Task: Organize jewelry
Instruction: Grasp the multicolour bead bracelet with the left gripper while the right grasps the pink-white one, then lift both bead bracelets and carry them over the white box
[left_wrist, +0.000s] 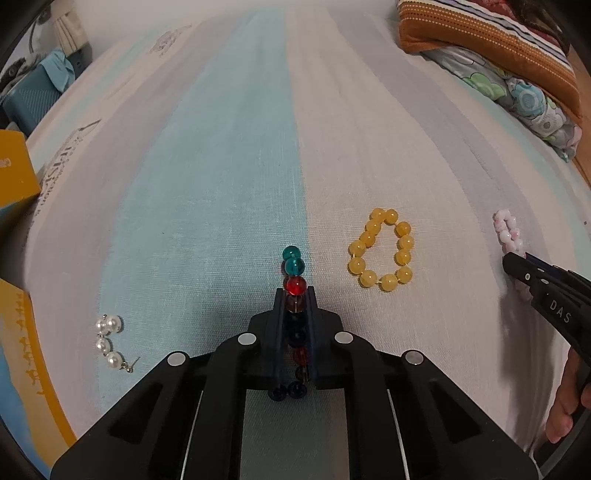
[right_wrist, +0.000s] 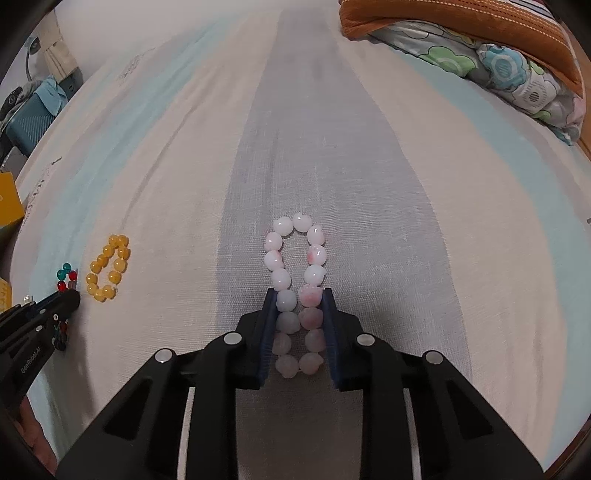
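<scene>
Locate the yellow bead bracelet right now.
Left wrist view: yellow bead bracelet lies loose on the bedsheet, between the multicolour bracelet in the left tongs and the pink bracelet.

Striped bedsheet (left_wrist: 221, 166), yellow bracelet (left_wrist: 382, 251), pearl earrings (left_wrist: 109, 341)

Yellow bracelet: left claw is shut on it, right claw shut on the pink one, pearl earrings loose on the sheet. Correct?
Not quite. The left claw is shut on the multicolored bead bracelet, not the yellow bracelet, which lies free on the bedsheet in the left wrist view. The right claw does grip the pink bracelet, and the pearl earrings lie loose.
</scene>
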